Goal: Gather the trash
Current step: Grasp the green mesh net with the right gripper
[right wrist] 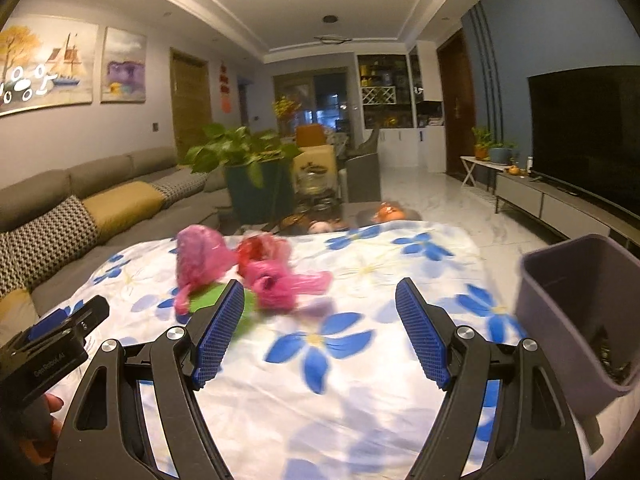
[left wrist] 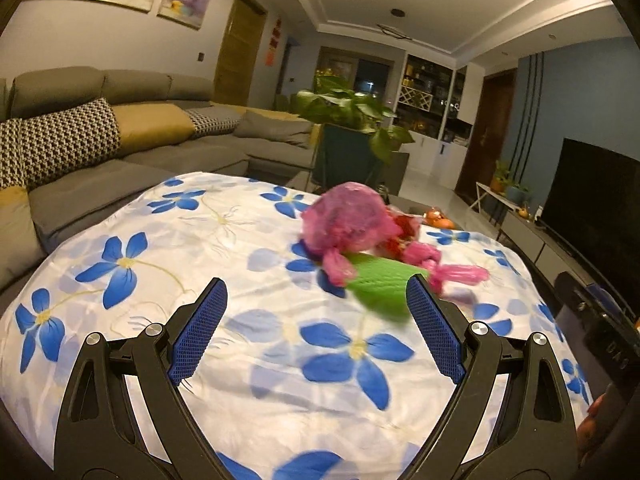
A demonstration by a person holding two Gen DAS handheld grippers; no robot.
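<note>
- Two grippers hung above the cloth (left wrist: pixel 248 264), white with blue flowers; each had its jaws spread wide and held nothing.
- Left gripper (left wrist: pixel 316 292) pointed at the trash, which lay just past its fingertips, near the far middle of the cloth.
- Pink bag (left wrist: pixel 344 216), crinkled and bulging, sat at the heap's left; a knotted pink wad (right wrist: pixel 276 284) lay to its right.
- Red wrapper (right wrist: pixel 260 250) showed behind them; a green sheet (left wrist: pixel 380 284) lay flat beneath, blurred.
- Right gripper (right wrist: pixel 320 304) hovered nearer the cloth's right side.
- Grey bin (right wrist: pixel 576 320) stood at the far right, well apart from the heap.
</note>
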